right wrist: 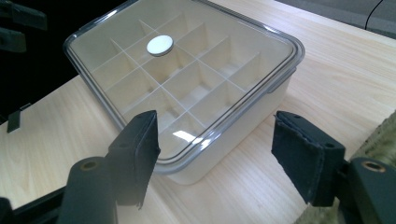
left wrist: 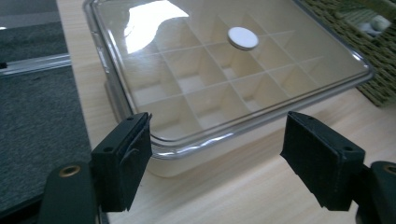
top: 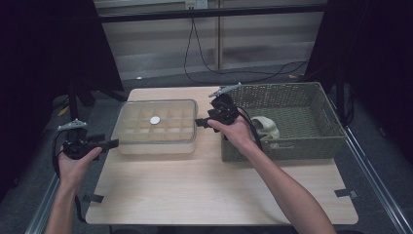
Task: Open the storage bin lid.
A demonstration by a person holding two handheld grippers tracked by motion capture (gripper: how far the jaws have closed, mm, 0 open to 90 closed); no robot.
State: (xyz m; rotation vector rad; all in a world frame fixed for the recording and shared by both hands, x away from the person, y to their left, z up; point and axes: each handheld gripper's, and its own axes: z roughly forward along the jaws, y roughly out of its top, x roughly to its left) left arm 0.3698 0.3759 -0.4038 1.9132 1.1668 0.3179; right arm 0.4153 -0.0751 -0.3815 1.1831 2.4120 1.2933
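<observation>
A pale wooden tabletop point(top: 214, 190) sits in a dim room, with dark cables trailing over the grey floor past its far edge. Near the far left corner of the tabletop we see a shallow compartment box point(top: 156, 127), its inside split by a grid of cream dividers and covered by a clear lid point(left wrist: 224, 70) with a small white round knob point(top: 155, 120) at the middle. Just beside the box, along the right edge of the tabletop, stands a green woven basket point(top: 311, 97) with a pale rolled cloth point(top: 265, 127) lying inside. We hold our left gripper point(top: 113, 143) at the left edge of the tabletop, pointing at the near left corner of the box; its jaws stand apart with nothing between them, and in the left gripper view that corner of the lid lies just ahead of the two black pads point(left wrist: 122, 158). Our right gripper point(top: 199, 122) hangs in the gap between box and basket, aimed at the box's right side; its jaws are likewise spread and empty, with the box's corner framed between them in the right gripper view, not touched.
</observation>
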